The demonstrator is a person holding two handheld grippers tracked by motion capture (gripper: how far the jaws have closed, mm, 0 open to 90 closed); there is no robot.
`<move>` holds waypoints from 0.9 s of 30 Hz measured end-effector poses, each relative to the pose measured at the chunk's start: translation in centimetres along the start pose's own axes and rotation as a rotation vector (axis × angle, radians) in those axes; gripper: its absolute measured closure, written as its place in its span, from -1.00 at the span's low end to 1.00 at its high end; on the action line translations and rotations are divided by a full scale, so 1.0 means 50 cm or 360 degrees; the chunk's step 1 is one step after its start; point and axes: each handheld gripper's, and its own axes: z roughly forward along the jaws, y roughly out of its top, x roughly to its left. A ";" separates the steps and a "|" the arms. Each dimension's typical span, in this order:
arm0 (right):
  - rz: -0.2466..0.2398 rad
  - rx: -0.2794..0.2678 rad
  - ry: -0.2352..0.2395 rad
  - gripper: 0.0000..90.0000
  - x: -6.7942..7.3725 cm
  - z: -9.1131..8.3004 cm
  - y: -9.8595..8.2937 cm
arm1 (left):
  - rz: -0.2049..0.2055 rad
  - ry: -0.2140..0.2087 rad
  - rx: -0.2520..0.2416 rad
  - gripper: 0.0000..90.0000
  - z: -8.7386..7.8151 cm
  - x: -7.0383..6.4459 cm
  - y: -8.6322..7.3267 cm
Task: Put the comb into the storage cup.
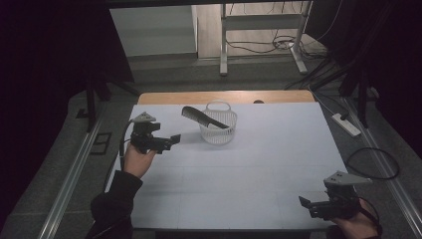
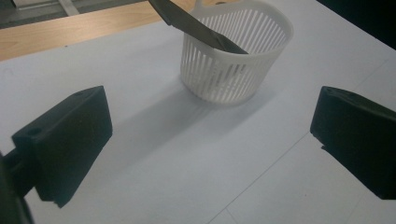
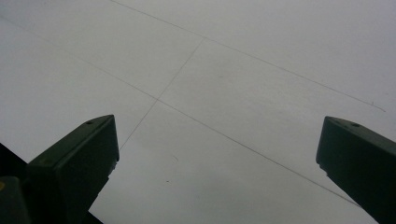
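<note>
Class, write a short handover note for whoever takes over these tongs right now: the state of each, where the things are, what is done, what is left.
Left tongs: open, holding nothing, just left of the white basket.
Right tongs: open, holding nothing, near the front right corner of the table.
Black comb: one end inside the basket, leaning on its rim, the other end sticking out to the left.
Done: the comb is in the basket.
Left: probably nothing, apart from drawing the left tongs away.

Black comb (image 1: 201, 117) leans tilted in the white slotted basket (image 1: 219, 130).
</note>
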 end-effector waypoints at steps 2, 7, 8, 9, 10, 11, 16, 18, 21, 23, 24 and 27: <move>0.0000 -0.0001 0.0000 -1.00 0.000 0.000 0.000 | -0.0002 0.0000 -0.0004 -1.00 -0.003 -0.001 -0.004; 0.0001 0.0000 0.0003 -1.00 0.000 0.000 0.000 | -0.0002 0.0002 -0.0006 -1.00 -0.009 -0.003 -0.012; 0.0003 0.0000 0.0003 -1.00 -0.001 0.000 0.000 | -0.0004 0.0002 -0.0007 -1.00 -0.010 -0.003 -0.014; 0.0004 -0.0002 0.0004 -1.00 -0.001 0.000 0.000 | -0.0002 0.0003 -0.0002 -1.00 -0.011 -0.004 -0.015; 0.0005 -0.0001 0.0005 -1.00 -0.001 0.000 0.000 | -0.0001 0.0005 0.0001 -1.00 -0.012 -0.005 -0.017; 0.0005 -0.0001 0.0005 -1.00 -0.001 0.000 0.001 | 0.0000 0.0005 0.0001 -1.00 -0.012 -0.006 -0.018; 0.0002 -0.0002 0.0005 -1.00 -0.001 0.000 0.001 | 0.0008 0.0006 0.0004 -1.00 -0.021 -0.012 -0.023; 0.0001 -0.0004 0.0005 -1.00 -0.001 0.000 0.000 | 0.0007 0.0007 0.0002 -1.00 -0.024 -0.014 -0.025; -0.0002 -0.0004 0.0006 -1.00 0.000 0.000 0.000 | 0.0009 0.0005 0.0005 -1.00 -0.029 -0.018 -0.029; -0.0004 -0.0006 0.0005 -1.00 0.000 0.000 0.000 | 0.0007 0.0001 0.0007 -1.00 -0.032 -0.020 -0.032; -0.0004 -0.0006 0.0005 -1.00 0.000 0.000 0.000 | 0.0009 0.0002 0.0011 -1.00 -0.033 -0.021 -0.034; -0.0005 -0.0007 0.0007 -1.00 0.000 0.000 0.000 | 0.0003 0.0006 0.0015 -1.00 -0.038 -0.025 -0.040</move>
